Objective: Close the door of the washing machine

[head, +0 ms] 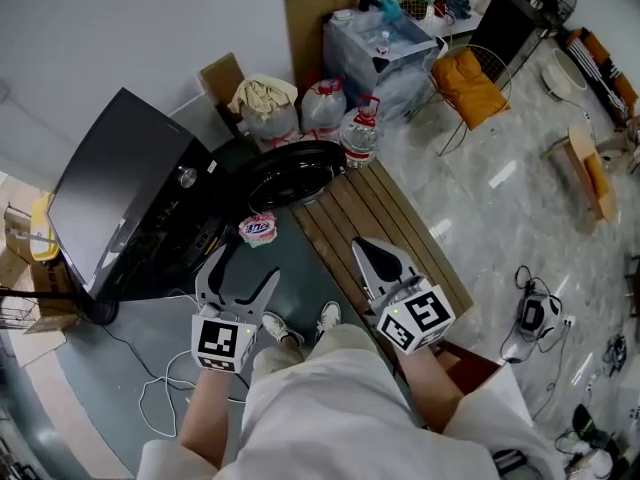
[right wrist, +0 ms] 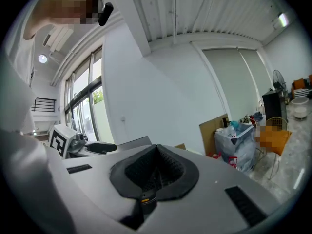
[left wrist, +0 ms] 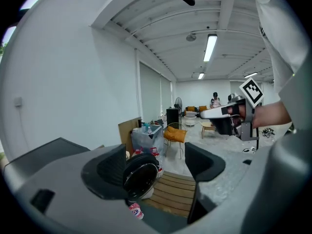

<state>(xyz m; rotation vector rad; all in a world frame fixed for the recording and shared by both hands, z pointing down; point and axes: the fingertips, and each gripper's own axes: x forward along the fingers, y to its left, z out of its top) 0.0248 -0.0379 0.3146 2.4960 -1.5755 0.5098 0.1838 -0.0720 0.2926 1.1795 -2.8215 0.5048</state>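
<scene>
While washing machine door [head: 295, 171] stands open ahead, left gripper [head: 242, 270]: jaws apart, empty, clear of rim. Right gripper [head: 368, 253]: jaws together.

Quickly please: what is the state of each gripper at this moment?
Left gripper: open, jaws apart, holding nothing.
Right gripper: shut, jaws together, holding nothing.

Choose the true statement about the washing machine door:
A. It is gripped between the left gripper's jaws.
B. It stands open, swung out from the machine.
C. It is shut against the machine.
B: the round door stands swung out from the black washing machine, and the left gripper is open and apart from it.
</scene>
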